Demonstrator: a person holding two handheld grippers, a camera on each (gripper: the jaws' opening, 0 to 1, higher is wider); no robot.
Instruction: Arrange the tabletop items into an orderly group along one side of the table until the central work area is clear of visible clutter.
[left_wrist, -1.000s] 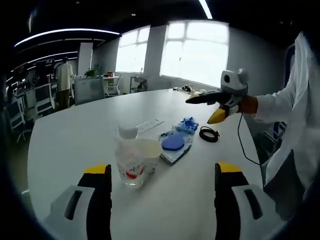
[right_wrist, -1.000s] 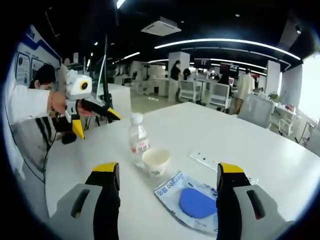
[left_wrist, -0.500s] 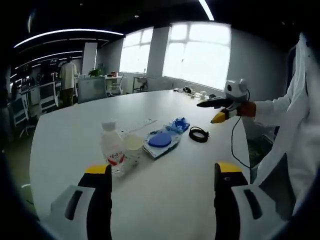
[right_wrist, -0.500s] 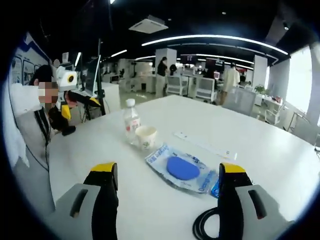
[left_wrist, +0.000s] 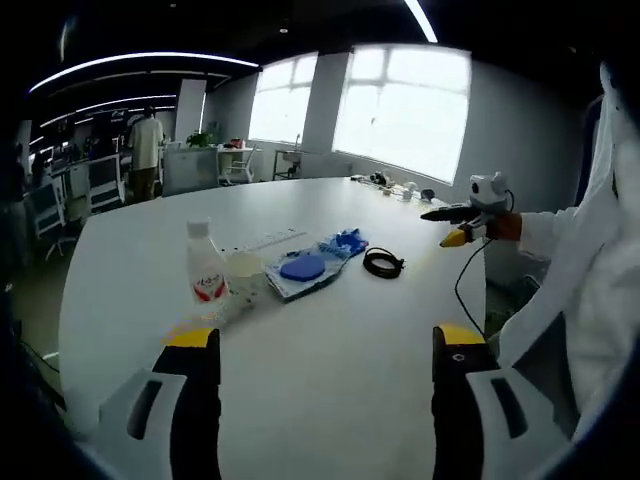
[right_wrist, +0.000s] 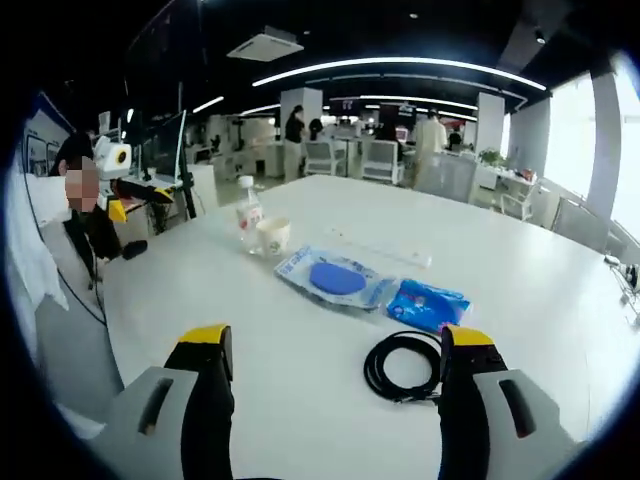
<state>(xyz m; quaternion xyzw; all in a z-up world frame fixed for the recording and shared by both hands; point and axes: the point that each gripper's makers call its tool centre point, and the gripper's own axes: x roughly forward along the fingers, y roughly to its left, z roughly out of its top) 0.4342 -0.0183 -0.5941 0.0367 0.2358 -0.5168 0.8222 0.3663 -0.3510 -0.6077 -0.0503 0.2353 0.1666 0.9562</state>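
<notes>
On the white table (left_wrist: 330, 400) stand a clear water bottle (left_wrist: 205, 275) and a paper cup (left_wrist: 243, 272) side by side. Beside them lie a flat packet with a blue disc (left_wrist: 303, 270), a small blue packet (left_wrist: 345, 242) and a black cable coil (left_wrist: 382, 263). My left gripper (left_wrist: 325, 338) is open above the near table edge, well short of them. In the right gripper view the coil (right_wrist: 403, 365) lies just ahead of my open right gripper (right_wrist: 335, 340), with the blue packet (right_wrist: 428, 303), disc packet (right_wrist: 335, 278), cup (right_wrist: 271, 234) and bottle (right_wrist: 247, 213) farther off.
A long white strip (right_wrist: 380, 248) lies behind the packets. A person in a white coat (left_wrist: 590, 290) stands at the table's edge, holding the right gripper (left_wrist: 447, 226) over it. The left gripper (right_wrist: 140, 200) hangs off the table's far corner. Office desks and people fill the background.
Both grippers have drawn back from the items, which look smaller and farther. The cable coil has come fully into the right gripper view. The items themselves have stayed put.
</notes>
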